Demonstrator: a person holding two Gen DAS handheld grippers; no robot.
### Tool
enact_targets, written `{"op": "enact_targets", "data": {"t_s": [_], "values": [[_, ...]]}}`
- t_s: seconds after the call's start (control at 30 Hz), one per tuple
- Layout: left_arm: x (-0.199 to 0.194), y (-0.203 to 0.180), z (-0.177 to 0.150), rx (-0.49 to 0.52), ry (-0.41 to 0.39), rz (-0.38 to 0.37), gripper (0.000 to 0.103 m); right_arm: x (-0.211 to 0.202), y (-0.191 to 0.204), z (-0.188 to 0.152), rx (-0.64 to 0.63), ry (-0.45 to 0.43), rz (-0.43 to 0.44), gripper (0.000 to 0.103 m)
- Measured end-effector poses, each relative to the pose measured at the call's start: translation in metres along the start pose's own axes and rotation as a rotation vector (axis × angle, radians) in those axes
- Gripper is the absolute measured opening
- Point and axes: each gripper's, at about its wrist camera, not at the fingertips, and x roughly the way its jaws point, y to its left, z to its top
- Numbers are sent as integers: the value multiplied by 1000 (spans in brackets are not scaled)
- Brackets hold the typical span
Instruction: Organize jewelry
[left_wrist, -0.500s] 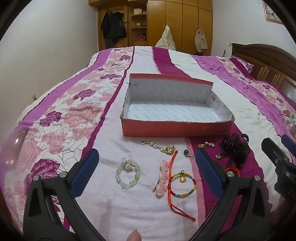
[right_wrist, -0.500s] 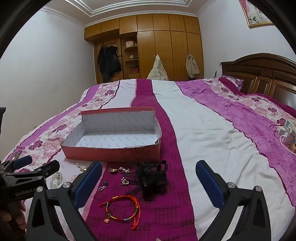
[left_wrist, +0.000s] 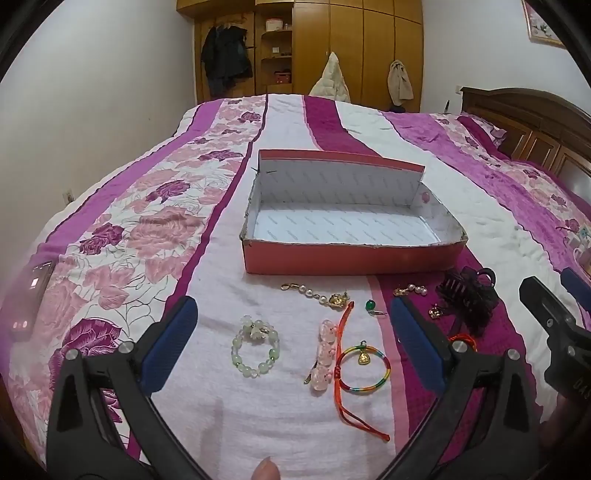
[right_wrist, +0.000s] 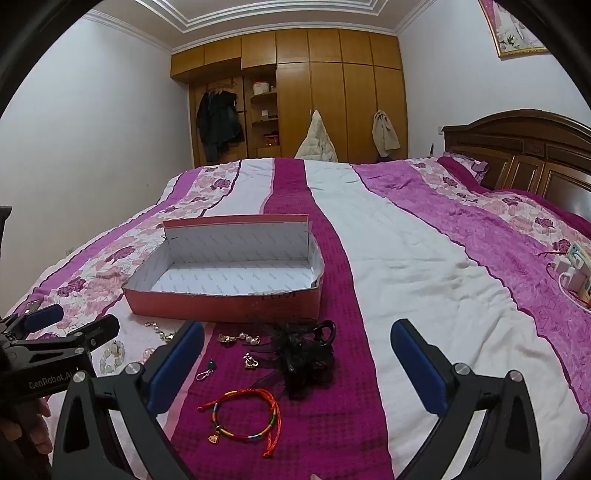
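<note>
Clearly nothing has gone into the red box (left_wrist: 351, 258) yet; its white inside is bare, and it sits on the bed (left_wrist: 207, 406) with its long side across the view, beyond the jewelry. Both tools stand wide apart and hold nothing. The left tool (left_wrist: 291, 339) looks down on the green bead bracelet (left_wrist: 255, 347), the pink bead piece (left_wrist: 325, 350) and the rainbow cord bracelet (left_wrist: 364, 369), all lying just ahead of its tips and between them, with the pearl chain (left_wrist: 317, 295) farther on, near the box wall. The right tool (right_wrist: 297, 365) faces a second rainbow cord bracelet (right_wrist: 245, 417) and the black hair clip (right_wrist: 306, 354), which lies ahead and a little left of centre, close to the box. The left tool looks nearer to the bead bracelet, so I judge that side would start there. Its body, seen from the right wrist, reads "GenRobot.AI". Some faint dark marking on the box front is too blurred to read.
</note>
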Motion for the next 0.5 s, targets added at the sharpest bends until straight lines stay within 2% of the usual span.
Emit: {"op": "enact_targets", "data": {"t_s": [0.5], "values": [[2, 6, 0, -13, -2, -2, 97, -1, 1, 1, -6, -3, -2, 103]]}}
